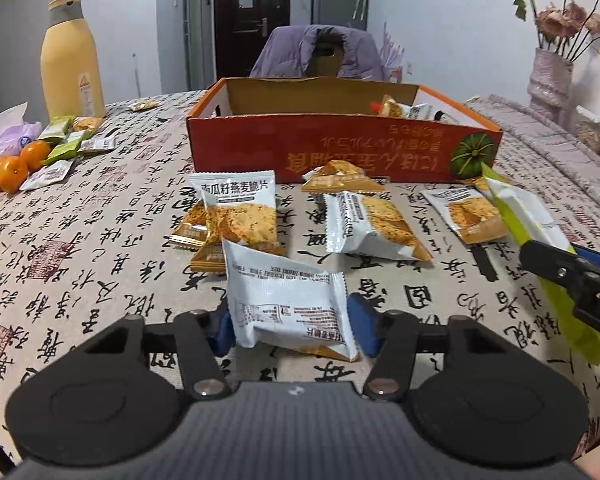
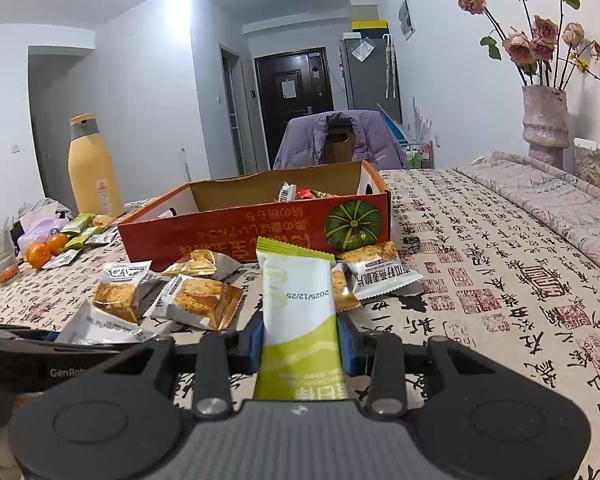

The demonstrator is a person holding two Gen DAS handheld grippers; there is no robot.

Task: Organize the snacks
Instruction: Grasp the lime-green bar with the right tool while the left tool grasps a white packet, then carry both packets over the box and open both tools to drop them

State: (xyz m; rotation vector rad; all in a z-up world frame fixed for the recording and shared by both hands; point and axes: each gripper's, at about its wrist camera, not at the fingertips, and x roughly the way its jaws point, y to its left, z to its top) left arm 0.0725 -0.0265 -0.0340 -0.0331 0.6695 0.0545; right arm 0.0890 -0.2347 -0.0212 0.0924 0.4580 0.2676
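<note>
Left tongs (image 1: 290, 322): blue pads either side of a white snack packet (image 1: 288, 300), printed back facing up. Both pads touch the packet's edges, so the tongs are grasping it. The packet's far end lies on the bench (image 1: 100, 240), over an orange-and-white oat crisp packet (image 1: 240, 208) of the loose pile.

Right tongs (image 2: 300, 344): clenched on a green-and-white bar wrapper (image 2: 298, 312), held upright with its serrated end toward the box and a printed date showing on its face.

Orange cardboard box (image 1: 340, 148): stands open-topped toward the far side of the bench, past the middle, pumpkin picture at its right front corner. A few packets (image 2: 308, 194) already lie inside at the right end; the rest of the interior that shows is bare cardboard.

Loose snacks: several oat crisp packets lie on the bench between the box front and the two tongs, some overlapping.

Left edge of bench: two oranges (image 1: 20, 160), a few small green and white packets (image 1: 66, 140), a yellow bottle (image 1: 72, 64) with a grey collar, and a small glass (image 2: 0, 256).

Right far corner: a pink vase (image 2: 544, 120) of dried roses. A chair draped with a purple jacket (image 2: 336, 136) sits beyond the far edge.
</note>
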